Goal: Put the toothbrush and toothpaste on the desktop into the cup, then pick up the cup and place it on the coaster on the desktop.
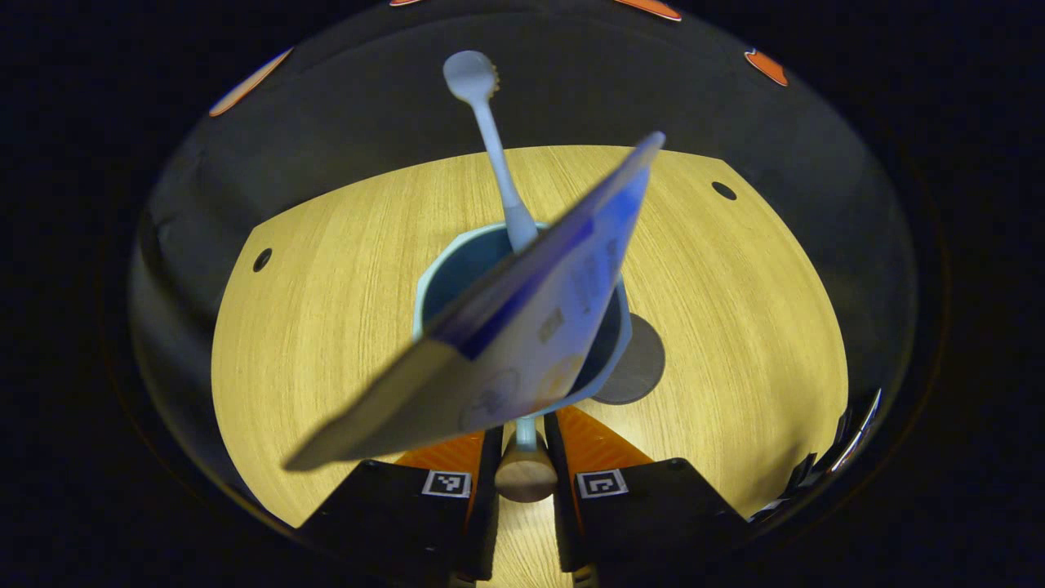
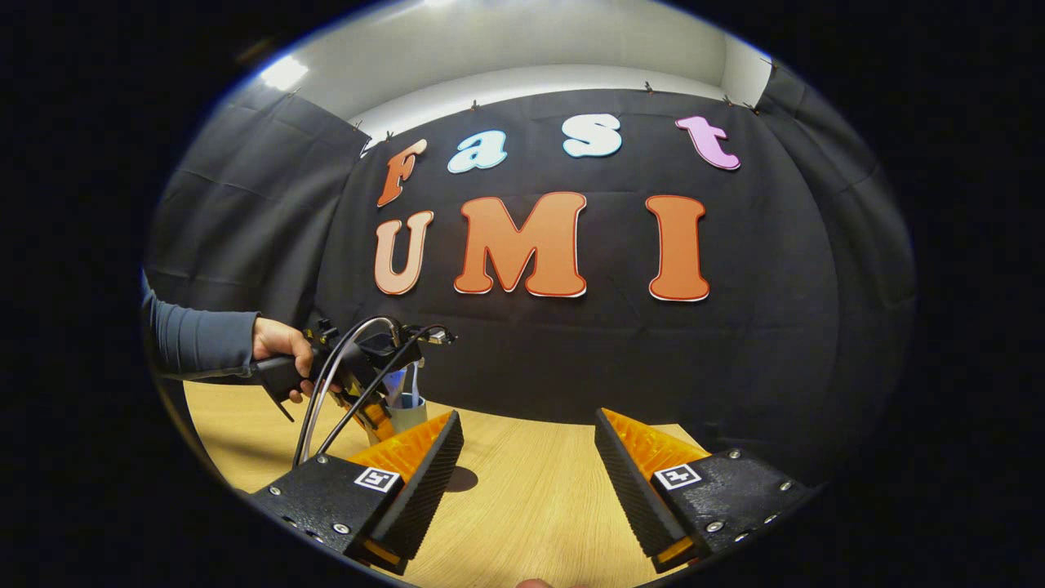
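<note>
A light blue cup (image 1: 445,282) holds an upright toothbrush (image 1: 490,139) and a toothpaste tube (image 1: 522,327) that leans out towards the camera. My left gripper (image 1: 524,429) is shut on the cup's handle (image 1: 526,474), which ends in a wooden knob. A dark round coaster (image 1: 641,367) lies on the wooden desktop (image 1: 326,327), partly hidden behind the cup's right side. I cannot tell whether the cup touches it. In the right gripper view a hand (image 2: 282,343) holds the left gripper (image 2: 371,408) with the cup (image 2: 406,412) beside the coaster (image 2: 463,478). My right gripper (image 2: 529,457) stands open, holding nothing.
The desktop has two small round holes (image 1: 262,260) (image 1: 723,190) near its far corners. Black cloth walls the booth behind the desk. Cables (image 2: 326,392) loop off the left gripper. A sleeved arm (image 2: 200,339) reaches in from the left.
</note>
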The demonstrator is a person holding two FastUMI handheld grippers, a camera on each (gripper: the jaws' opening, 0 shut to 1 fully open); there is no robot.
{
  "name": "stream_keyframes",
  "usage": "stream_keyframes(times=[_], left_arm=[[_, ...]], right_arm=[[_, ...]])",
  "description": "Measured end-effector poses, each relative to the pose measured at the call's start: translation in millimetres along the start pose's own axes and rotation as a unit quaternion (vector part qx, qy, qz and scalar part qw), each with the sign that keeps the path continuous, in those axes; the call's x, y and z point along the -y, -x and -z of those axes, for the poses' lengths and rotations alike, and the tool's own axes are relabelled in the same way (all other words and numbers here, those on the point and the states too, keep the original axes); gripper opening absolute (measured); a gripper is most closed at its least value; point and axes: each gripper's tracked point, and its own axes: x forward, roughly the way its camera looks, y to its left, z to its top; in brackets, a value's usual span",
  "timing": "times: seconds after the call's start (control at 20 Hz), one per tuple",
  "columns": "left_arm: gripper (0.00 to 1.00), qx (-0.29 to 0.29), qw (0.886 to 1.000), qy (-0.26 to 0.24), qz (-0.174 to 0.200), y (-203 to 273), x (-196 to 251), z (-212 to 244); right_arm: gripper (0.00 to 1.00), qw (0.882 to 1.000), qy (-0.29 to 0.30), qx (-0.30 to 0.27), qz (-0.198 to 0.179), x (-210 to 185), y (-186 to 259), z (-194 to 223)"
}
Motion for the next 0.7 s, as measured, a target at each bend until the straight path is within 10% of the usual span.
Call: stream_keyframes(times=[0.7], left_arm=[[0.33,0.005,1.0,-0.021,0.008,-26,-20,1]], right_arm=[[0.98,0.999,-0.012,-0.029,0.012,12,10,19]])
